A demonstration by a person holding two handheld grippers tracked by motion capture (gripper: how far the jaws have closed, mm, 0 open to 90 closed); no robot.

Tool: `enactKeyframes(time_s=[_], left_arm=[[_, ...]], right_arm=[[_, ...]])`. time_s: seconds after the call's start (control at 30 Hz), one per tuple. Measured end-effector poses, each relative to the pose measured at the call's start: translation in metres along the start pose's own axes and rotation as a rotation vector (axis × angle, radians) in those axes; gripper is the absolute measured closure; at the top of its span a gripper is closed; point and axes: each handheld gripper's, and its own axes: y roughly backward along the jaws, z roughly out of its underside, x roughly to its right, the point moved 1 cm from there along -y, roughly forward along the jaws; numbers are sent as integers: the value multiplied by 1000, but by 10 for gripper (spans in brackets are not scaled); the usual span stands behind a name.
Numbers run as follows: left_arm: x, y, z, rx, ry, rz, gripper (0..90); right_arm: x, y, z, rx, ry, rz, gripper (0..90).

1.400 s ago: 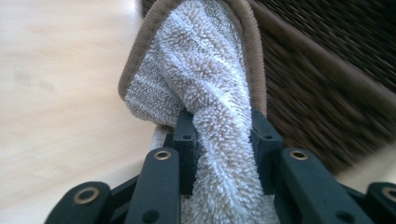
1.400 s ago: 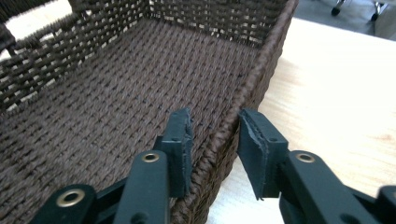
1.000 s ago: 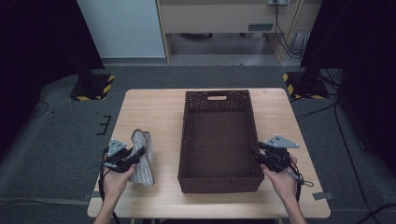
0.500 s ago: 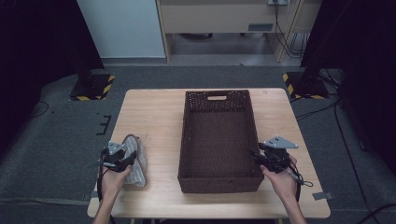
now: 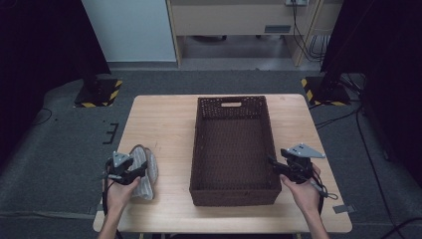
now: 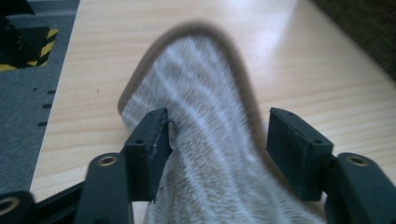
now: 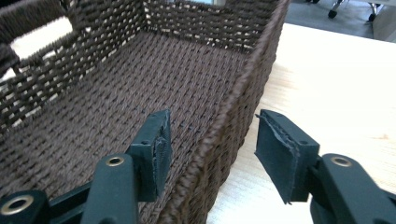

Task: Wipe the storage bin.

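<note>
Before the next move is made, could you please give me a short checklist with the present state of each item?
1. Left gripper jaws have just been opening, cloth lies between them, not clamped: ok.
2. Cloth fully on the table: ok.
3. Right gripper jaws have just been opening, astride the basket wall, not pressing: ok.
4. Basket inside free of objects: ok.
5. Basket square to the table edges: ok.

A light wooden table [image 5: 164,119] carries 2 things. A dark brown woven basket [image 5: 234,191], long and rectangular, sits at the table's centre, running from 12 o'clock toward 6. A grey towel with a tan edge [image 5: 144,172] lies flat at about 8 o'clock, well apart from the basket.
</note>
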Motion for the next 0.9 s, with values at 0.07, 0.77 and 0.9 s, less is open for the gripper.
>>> enactKeyframes(time_s=[0.07,0.77,0.9], left_arm=[[3,6,-5,24,0,10,365],[88,4,-55,130,-84,232,396],[110,-4,-62,130,-109,273,411]], right_arm=[[2,2,-1,7,-10,-6,448],[-4,-14,4,-91,20,-29,657],[-3,-15,3,-99,28,-32,661]])
